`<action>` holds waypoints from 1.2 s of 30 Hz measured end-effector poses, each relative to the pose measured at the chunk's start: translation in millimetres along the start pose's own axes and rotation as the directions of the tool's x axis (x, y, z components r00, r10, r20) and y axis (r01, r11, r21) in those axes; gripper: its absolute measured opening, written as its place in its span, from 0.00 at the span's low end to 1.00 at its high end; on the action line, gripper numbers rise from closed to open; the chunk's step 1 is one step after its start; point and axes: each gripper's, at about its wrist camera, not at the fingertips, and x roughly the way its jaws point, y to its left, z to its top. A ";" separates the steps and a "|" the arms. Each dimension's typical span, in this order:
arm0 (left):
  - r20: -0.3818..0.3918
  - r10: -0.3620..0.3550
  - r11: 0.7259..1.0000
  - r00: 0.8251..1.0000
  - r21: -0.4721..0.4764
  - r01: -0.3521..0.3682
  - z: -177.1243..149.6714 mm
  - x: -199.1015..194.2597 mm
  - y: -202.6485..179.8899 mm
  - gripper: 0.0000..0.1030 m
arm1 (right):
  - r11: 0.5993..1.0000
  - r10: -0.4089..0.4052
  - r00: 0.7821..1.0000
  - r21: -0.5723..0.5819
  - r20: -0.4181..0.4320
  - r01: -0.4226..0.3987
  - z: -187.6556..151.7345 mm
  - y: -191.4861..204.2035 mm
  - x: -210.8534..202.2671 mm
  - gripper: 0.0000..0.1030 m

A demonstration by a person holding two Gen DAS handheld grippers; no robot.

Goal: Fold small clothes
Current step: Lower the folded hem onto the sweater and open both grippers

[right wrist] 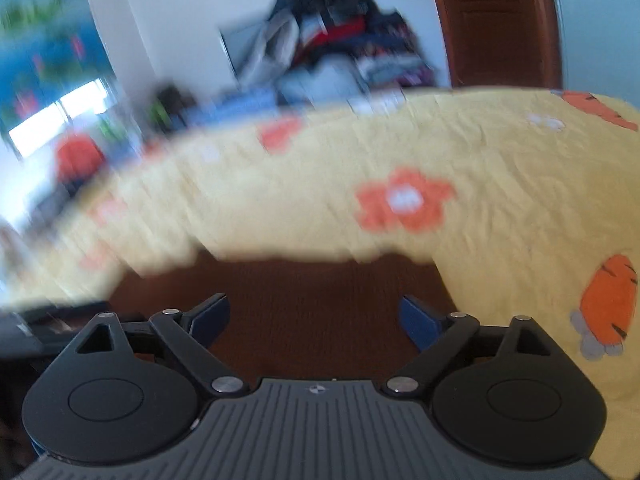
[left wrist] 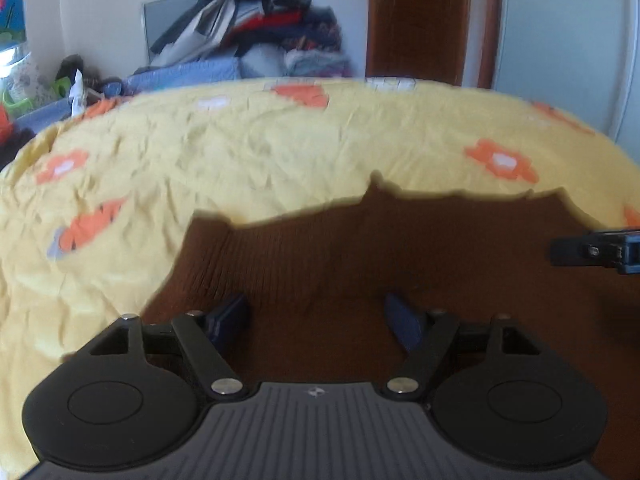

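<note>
The left gripper [left wrist: 316, 318] hangs low over a brown knitted garment [left wrist: 400, 248]. Its two blue fingers [left wrist: 228, 316] are spread wide apart, and nothing is between them. The brown knit lies flat right under the fingers and reaches away in front of them. Its far edge is bumpy, with two little points sticking up. Off to the right side of this gripper, one finger of the right gripper [left wrist: 596, 250] pokes in over the same brown knit.

The right gripper [right wrist: 316, 320] is also low over the brown knitted garment [right wrist: 312, 304]. Its blue fingers [right wrist: 420, 322] are wide apart too, and they hold nothing. This view is blurry, so the edge of the knit in front of it is hard to make out.

The garment lies on a yellow bed cover [left wrist: 248, 148] with orange flowers on it. The cover spreads out ahead of both grippers and to their sides. An orange carrot picture [right wrist: 610, 304] sits on the cover to the right of the right gripper.

Far ahead, past the bed, a big pile of clothes [left wrist: 264, 20] leans against a white wall. A brown wooden door [left wrist: 420, 20] stands to the right of the pile.
</note>
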 end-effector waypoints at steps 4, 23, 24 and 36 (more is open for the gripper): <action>0.002 -0.031 0.999 1.000 -0.029 0.031 -0.7 -2.5 6.0 0.76 | 0.995 0.034 0.995 0.091 0.093 -0.042 -7.1 -40.4 -13.7 0.89; 0.000 -0.042 0.999 0.999 -0.024 0.042 -0.7 -3.1 3.9 0.83 | 0.992 -0.053 0.998 -0.113 0.035 0.056 -14.3 -8.4 -12.2 0.99; 0.001 -0.043 0.999 0.999 -0.025 0.043 -1.0 -3.1 3.8 0.83 | 0.988 -0.068 0.997 -0.135 0.034 0.071 -15.5 -4.3 -10.4 1.00; 0.017 -0.099 0.992 0.995 -0.083 0.100 0.0 -3.8 12.3 0.88 | 0.987 -0.091 0.994 -0.125 0.054 0.097 -22.5 -0.4 -7.9 1.00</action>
